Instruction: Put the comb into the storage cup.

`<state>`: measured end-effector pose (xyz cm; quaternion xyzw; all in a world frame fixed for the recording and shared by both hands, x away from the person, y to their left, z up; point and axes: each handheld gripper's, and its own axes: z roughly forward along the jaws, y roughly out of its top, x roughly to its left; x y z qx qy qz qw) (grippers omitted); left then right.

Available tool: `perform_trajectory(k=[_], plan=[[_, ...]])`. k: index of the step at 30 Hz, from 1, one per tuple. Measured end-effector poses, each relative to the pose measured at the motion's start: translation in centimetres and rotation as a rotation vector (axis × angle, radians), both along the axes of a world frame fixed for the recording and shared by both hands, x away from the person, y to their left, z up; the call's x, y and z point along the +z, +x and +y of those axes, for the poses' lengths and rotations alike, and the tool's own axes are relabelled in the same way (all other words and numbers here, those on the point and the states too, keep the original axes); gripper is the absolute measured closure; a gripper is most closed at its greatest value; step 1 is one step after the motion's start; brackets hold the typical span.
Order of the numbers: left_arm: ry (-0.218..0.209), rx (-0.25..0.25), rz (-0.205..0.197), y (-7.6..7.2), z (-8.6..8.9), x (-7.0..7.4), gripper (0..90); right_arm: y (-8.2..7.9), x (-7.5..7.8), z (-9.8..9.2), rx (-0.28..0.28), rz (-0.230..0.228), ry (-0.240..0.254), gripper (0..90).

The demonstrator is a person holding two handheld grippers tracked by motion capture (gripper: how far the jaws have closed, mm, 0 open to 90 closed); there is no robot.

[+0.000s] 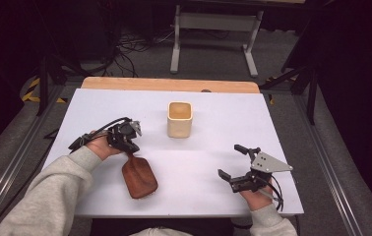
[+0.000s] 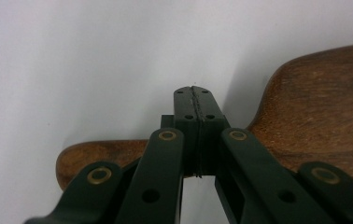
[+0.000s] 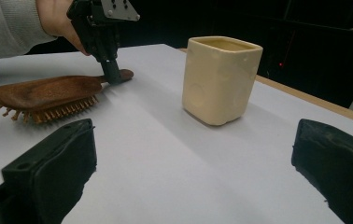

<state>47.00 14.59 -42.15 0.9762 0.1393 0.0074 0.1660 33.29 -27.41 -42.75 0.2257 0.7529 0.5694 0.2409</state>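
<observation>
- Nearest the person, the right gripper [image 1: 231,163] rests low on the white table [image 1: 213,123] at the front right corner, its 2 jaws spread wide with nothing between them. It is well apart from everything else, which reads as waiting its turn.
- Its own view looks level across the tabletop between 2 blunt black pads [image 3: 53,163], so the hand seems parked flat rather than reaching.
- To the left, the wooden hairbrush [image 1: 139,176] lies bristles down, its broad paddle end toward the person and its narrow handle pointing away. The back is dark reddish-brown wood, smooth and gently domed, with a rounded paddle outline; short pale pegs show under its edge in the right gripper view.
- The left gripper [image 1: 125,142] points down at the handle, jaws clenched tight on it close to its tip. Gripping the slim handle rather than the wide head suits the narrow jaws, and should let the brush be lifted and tipped.
- In the left gripper view the 2 black pads meet over the handle, with the paddle widening at the right.
- Farther back, near the table's middle, stands a cream cup [image 1: 179,119], upright, open-topped, square with rounded corners and a matt, slightly dimpled wall. It is apart from the brush, a likely holder for it.
</observation>
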Motion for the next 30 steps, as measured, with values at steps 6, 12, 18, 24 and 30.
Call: perform_trajectory(k=[6, 12, 18, 24, 30], plan=[[0.041, -0.001, 0.016, -0.7, 0.6, 0.0, 89.9, 0.0, 0.0, 0.0, 0.001, 0.000, -0.002, 0.5], [0.071, -0.012, 0.031, -1.3, 1.2, 0.0, 89.8, 0.0, 0.0, 0.1, 0.003, 0.001, -0.001, 0.5], [0.099, -0.030, 0.053, -1.6, 1.7, 0.0, 89.8, 0.0, 0.0, 0.1, 0.003, 0.000, -0.001, 0.5], [0.117, -0.042, 0.074, -2.2, 2.0, -0.1, 89.8, 0.0, -0.1, 0.1, 0.005, 0.002, -0.004, 0.5], [0.128, -0.047, 0.093, -2.6, 2.5, -0.2, 89.8, 0.0, -0.1, 0.1, 0.006, 0.001, -0.004, 0.5]])
